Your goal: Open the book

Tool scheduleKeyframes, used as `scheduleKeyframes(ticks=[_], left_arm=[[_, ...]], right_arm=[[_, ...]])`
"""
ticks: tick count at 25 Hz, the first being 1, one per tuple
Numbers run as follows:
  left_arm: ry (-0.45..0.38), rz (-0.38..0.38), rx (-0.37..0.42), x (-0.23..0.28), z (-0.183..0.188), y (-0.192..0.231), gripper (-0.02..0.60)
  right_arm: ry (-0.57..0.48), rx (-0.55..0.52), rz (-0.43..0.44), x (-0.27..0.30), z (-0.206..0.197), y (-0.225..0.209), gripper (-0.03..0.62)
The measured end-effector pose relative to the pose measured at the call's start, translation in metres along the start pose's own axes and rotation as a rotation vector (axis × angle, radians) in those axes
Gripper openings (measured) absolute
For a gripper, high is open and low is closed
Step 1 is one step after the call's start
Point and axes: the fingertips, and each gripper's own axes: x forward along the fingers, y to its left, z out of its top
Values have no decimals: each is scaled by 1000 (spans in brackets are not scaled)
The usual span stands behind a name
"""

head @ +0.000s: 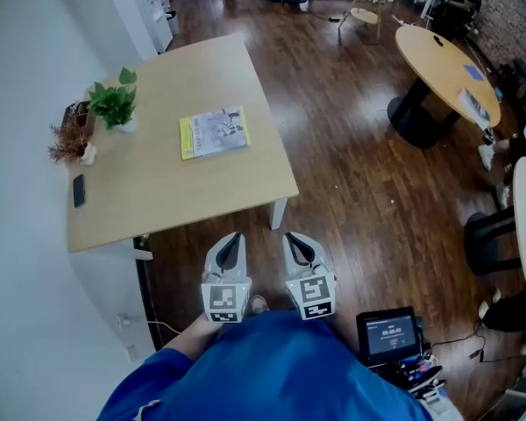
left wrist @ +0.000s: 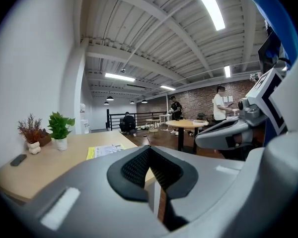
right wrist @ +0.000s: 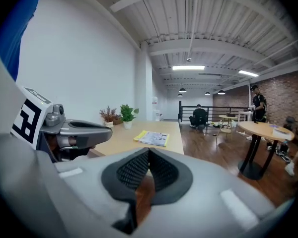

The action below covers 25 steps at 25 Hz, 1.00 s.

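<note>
On table (head: 175, 191), book (head: 213, 132) (potted plant (head: 116, 103) near)

Closed book (head: 214, 132) on table (head: 175, 196), potted plant (head: 114, 103) near its left edge, left gripper (head: 229, 251) and right gripper (head: 300, 249) side by side

One book (head: 214, 132), one phone (head: 79, 190) and two potted plants (head: 114, 103).
</note>
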Motion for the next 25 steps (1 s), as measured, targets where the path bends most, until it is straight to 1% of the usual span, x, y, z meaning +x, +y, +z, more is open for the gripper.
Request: scheduleKeyframes(ticks=[8, 13, 18, 21, 25], left_arm=[[0, 32, 5, 69, 24, -41, 8], [8, 37, 17, 111, 38, -72, 6], [16, 41, 19, 148, 46, -101, 6], [24, 34, 13, 167, 45, -118, 8], [36, 24, 15, 187, 47, -129, 8]], right_arm=[[-33, 2, 24, 12, 16, -86, 3], [-39, 15, 29, 12, 17, -140, 3], [-42, 22, 38, 10, 12, -183, 3], [-47, 35, 26, 9, 10, -209, 3], [-46, 51, 18, 12, 8, -233, 3]])
